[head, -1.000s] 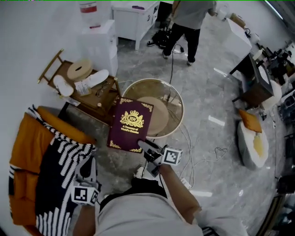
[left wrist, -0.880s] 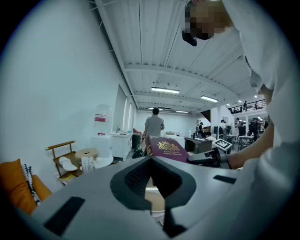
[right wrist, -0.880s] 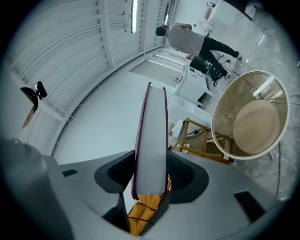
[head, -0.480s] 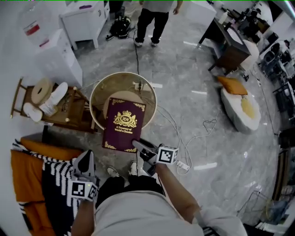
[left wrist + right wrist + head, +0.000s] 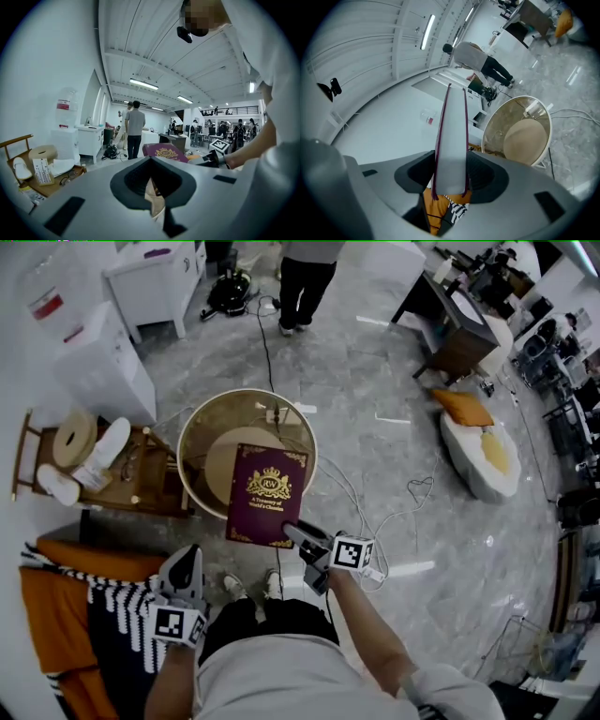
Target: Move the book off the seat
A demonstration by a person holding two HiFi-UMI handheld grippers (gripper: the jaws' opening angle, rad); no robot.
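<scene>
My right gripper (image 5: 298, 538) is shut on the near edge of a maroon book (image 5: 265, 495) with a gold crest. The book hangs flat in the air over the near rim of a round glass-topped table (image 5: 202, 423). In the right gripper view the book (image 5: 452, 140) stands edge-on between the jaws of that gripper (image 5: 451, 161), page edges facing the camera. My left gripper (image 5: 185, 570) hangs shut and empty at the lower left, beside the orange seat (image 5: 47, 601) with its black-and-white striped throw (image 5: 117, 615). The left gripper view shows the book (image 5: 164, 152) ahead.
A low wooden stand (image 5: 150, 488) with a tape roll and slippers sits left of the table. White cabinets (image 5: 103, 362) stand behind it. A person (image 5: 305, 277) stands at the far side. Cables (image 5: 394, 512) trail on the floor; a white pouf (image 5: 487, 456) lies to the right.
The book has been carried away from the orange seat and now hangs over the round table. The seat has slid toward the lower left of the head view. The right grip is unchanged.
</scene>
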